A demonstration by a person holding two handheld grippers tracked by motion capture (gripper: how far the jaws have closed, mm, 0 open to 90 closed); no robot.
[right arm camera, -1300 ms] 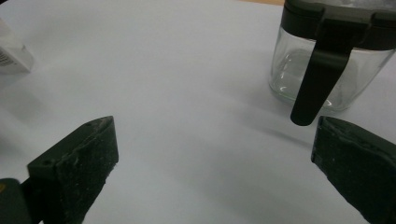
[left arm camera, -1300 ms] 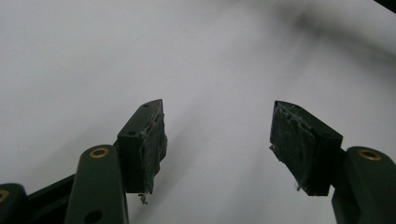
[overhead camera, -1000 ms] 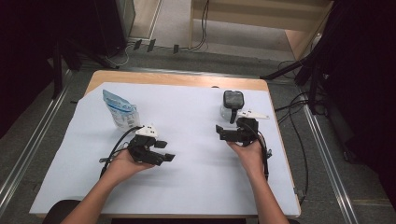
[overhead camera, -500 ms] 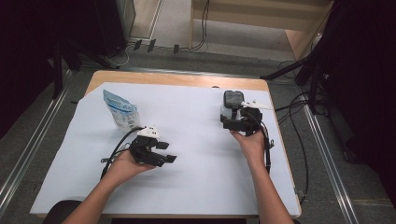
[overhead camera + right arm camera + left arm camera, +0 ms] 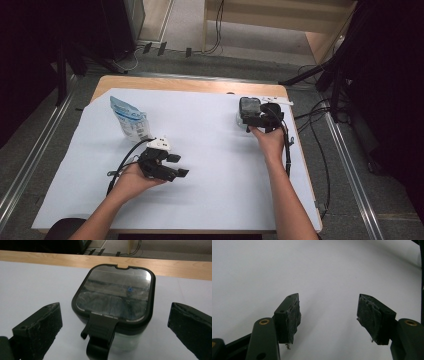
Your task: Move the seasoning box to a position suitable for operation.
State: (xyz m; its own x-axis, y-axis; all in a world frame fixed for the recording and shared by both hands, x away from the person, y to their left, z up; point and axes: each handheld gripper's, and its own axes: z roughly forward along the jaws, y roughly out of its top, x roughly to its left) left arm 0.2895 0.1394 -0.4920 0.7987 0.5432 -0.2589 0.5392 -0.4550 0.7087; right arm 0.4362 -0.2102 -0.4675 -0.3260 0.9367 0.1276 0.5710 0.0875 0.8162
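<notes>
The right gripper [image 5: 115,327] is spreading its rough black fingers [image 5: 40,325] wide around a square, glossy-lidded clear container [image 5: 113,296]. The left gripper [image 5: 328,317] is hovering open over the smooth white bench [image 5: 287,270].

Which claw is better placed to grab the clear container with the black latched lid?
Right. The right claw stands open with the clear container with the black latched lid just ahead, between its jaws. The left claw, also open, sits over bare white sheet, far across the table.

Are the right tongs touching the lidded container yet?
Apart. In the right gripper view, the right tongs stand open, with white table cover showing between each pad and the container; the container sits ahead, between the two pads.
</notes>
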